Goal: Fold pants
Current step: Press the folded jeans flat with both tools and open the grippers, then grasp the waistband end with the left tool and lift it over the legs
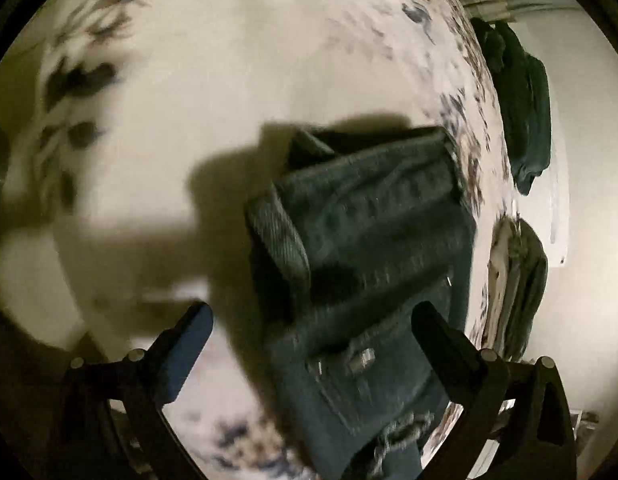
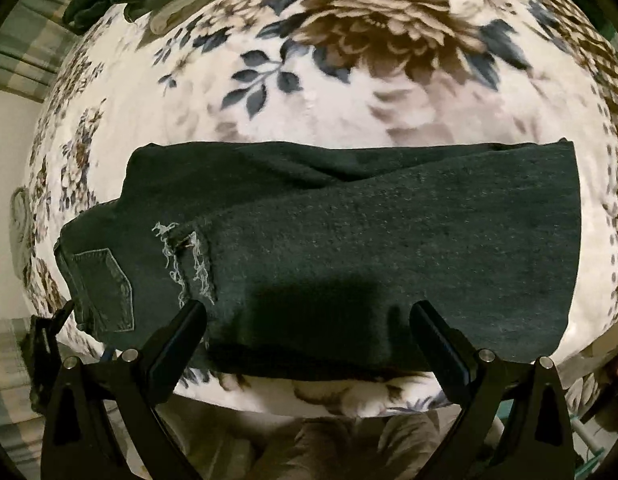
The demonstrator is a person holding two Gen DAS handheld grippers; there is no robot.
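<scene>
Black fingers [image 1: 189,344] of the left gripper [image 1: 309,336] are standing wide apart and gripping nothing in the left wrist view, with the dark denim pants [image 1: 369,240] lying between and beyond them on the floral blanket [image 1: 189,80]; the folded-over waist end is looking loose, so it may be springing open if left unpressed. Seen from the right wrist, the right gripper [image 2: 309,332] is hovering spread and empty over the near edge of the pants [image 2: 389,240]; a shallow bite there could be catching only the top layer and dragging the fold askew.

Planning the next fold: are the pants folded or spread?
Folded: pants lie doubled, frayed hem over the seat beside the pocket.
</scene>
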